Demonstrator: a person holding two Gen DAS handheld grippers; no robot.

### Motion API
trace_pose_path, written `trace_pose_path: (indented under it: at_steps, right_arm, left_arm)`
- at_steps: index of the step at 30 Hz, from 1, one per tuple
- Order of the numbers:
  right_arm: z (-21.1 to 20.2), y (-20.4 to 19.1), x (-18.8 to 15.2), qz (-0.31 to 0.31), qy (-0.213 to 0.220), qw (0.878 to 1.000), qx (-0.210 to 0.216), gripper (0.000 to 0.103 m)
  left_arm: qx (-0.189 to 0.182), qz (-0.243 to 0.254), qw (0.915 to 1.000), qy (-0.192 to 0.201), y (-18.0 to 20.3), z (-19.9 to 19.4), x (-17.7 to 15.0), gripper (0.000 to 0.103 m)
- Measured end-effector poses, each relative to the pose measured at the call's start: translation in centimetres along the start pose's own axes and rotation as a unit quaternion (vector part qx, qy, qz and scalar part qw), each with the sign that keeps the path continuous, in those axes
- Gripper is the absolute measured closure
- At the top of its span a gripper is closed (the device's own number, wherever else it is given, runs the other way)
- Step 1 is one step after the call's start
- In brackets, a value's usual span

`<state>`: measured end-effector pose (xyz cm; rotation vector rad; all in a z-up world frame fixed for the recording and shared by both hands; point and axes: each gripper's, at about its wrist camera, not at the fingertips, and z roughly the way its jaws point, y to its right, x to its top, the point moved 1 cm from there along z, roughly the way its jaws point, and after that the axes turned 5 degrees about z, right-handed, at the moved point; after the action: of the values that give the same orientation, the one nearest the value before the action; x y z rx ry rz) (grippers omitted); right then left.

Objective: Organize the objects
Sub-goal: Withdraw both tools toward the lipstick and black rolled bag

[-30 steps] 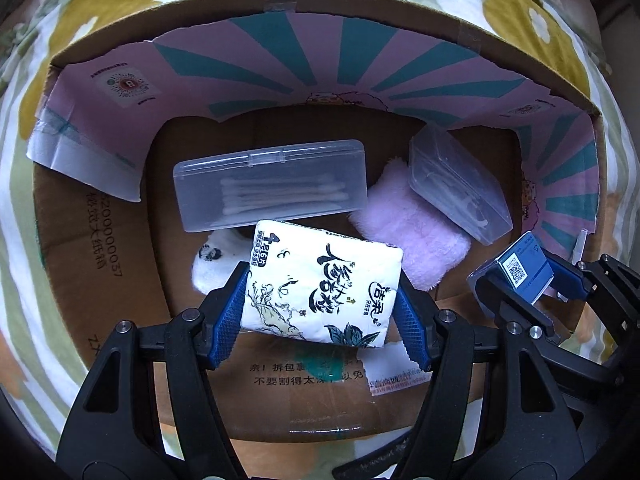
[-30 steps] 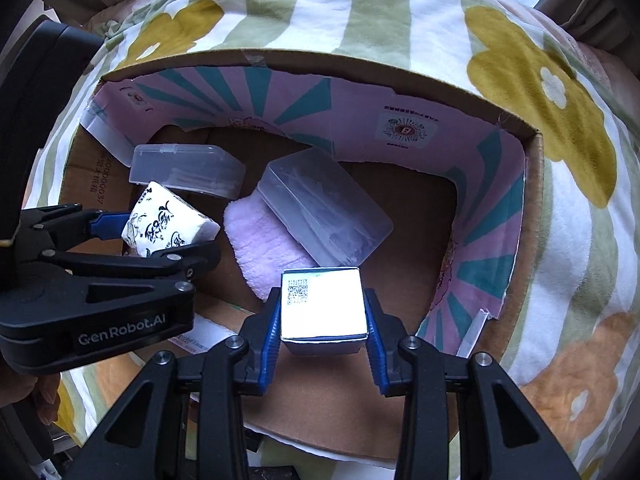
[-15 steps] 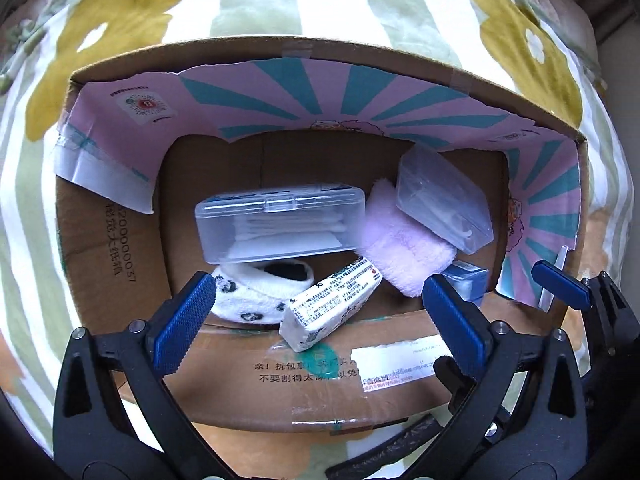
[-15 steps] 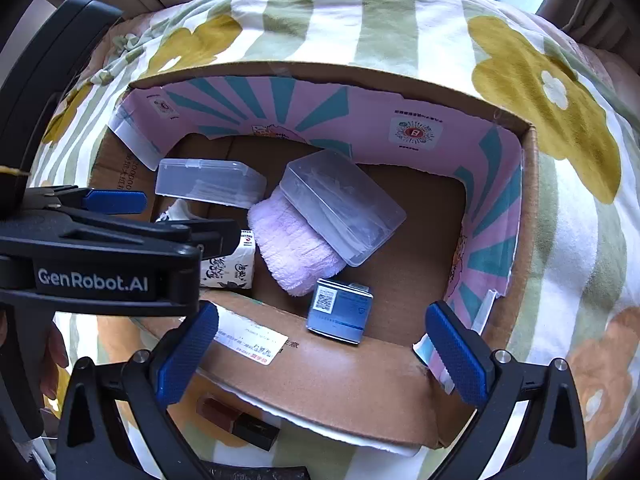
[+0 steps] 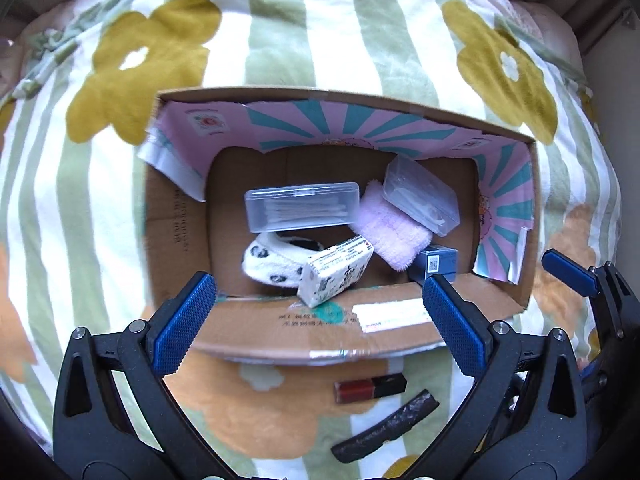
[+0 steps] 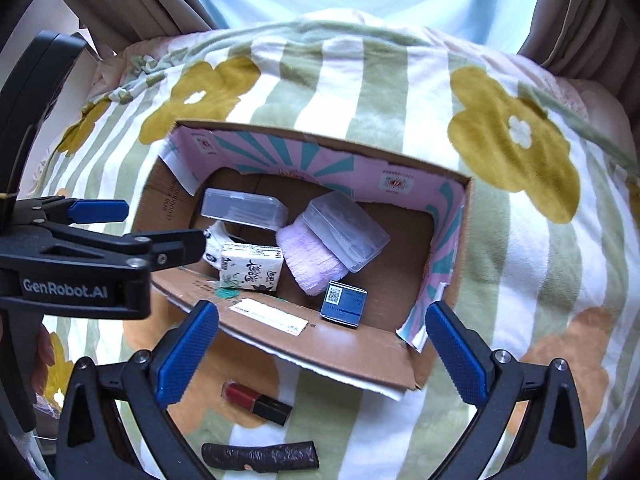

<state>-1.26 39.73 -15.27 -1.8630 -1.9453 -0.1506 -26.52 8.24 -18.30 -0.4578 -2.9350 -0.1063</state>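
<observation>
Curtains only from right wrist

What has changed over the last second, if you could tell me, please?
Both grippers let go and drew back from the cardboard box: the left gripper released the tissue pack, the right gripper the blue box. Both now lie inside, jaws open. The clear cases, pink cloth and the lipstick outside stayed put.
</observation>
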Motion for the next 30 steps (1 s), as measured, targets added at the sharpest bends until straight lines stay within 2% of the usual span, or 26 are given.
trace_pose_path:
  at_steps: [6, 9, 15, 19, 24, 30]
  right_arm:
    - [-5.6, -1.1, -1.1, -0.008, 0.036, 0.999, -0.012, 0.001]
    - [-8.3, -1.7, -2.2, -0.012, 0.056, 0.998, -0.028, 0.001]
    - [-12.2, -2.6, -5.4, 0.001, 0.078, 0.997, -0.021, 0.000]
    - [-13.9, -3.5, -8.0, 0.012, 0.078, 0.997, -0.022, 0.000]
    - [-15.2, -4.4, -10.7, 0.032, 0.089, 0.995, -0.009, 0.000]
    - [-15.9, -4.8, -11.7, 0.041, 0.101, 0.994, -0.017, 0.000]
  left_arm:
    - [0.004, -0.003, 0.9992, 0.039, -1.1, -5.9, -1.9, 0.000]
    - [0.007, -0.006, 0.9983, 0.057, -1.5, -9.0, -3.9, 0.000]
    - [0.006, -0.020, 0.9961, 0.086, -2.5, -13.7, -8.5, 0.000]
    - [-0.015, -0.033, 0.9934, 0.108, -3.2, -15.8, -11.9, 0.000]
    - [0.006, -0.043, 0.9908, 0.128, -3.4, -17.4, -16.4, 0.000]
    - [-0.005, -0.048, 0.9889, 0.141, -3.7, -18.3, -19.2, 0.000]
